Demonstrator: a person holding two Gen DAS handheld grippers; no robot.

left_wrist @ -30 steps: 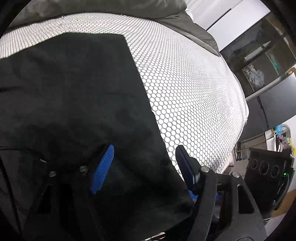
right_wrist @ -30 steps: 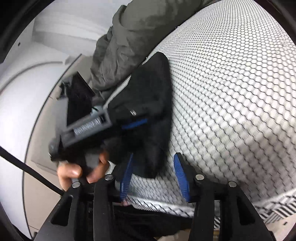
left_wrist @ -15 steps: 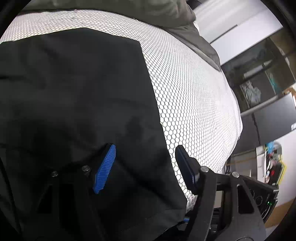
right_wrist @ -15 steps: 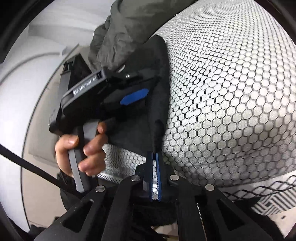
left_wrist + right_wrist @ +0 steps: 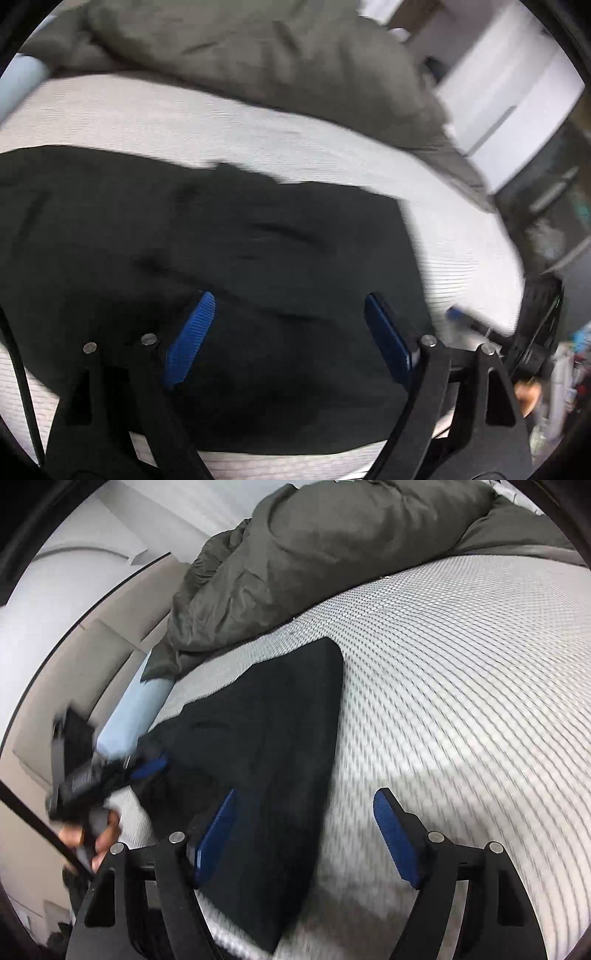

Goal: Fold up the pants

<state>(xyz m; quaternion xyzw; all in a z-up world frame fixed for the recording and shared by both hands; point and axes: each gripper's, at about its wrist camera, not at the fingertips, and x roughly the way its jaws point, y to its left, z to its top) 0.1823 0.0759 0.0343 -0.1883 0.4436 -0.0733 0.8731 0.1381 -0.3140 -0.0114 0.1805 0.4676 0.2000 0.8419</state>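
Black pants (image 5: 266,746) lie folded flat on the bed (image 5: 461,672), honeycomb-pattern cover, near its front edge, grey duvet (image 5: 332,554) bunched behind. Fabric looks soft, light, limp; likely slumps if pinched mid-panel, so take it at a folded edge or corner, both layers together. Left tool (image 5: 290,338) hangs over the pants, pointing steeply down, jaws opening, cloth below but not pinched. Right tool (image 5: 306,836) tilts down at the pants' right edge, jaws opening, released, one pad over cloth, the other over the cover.
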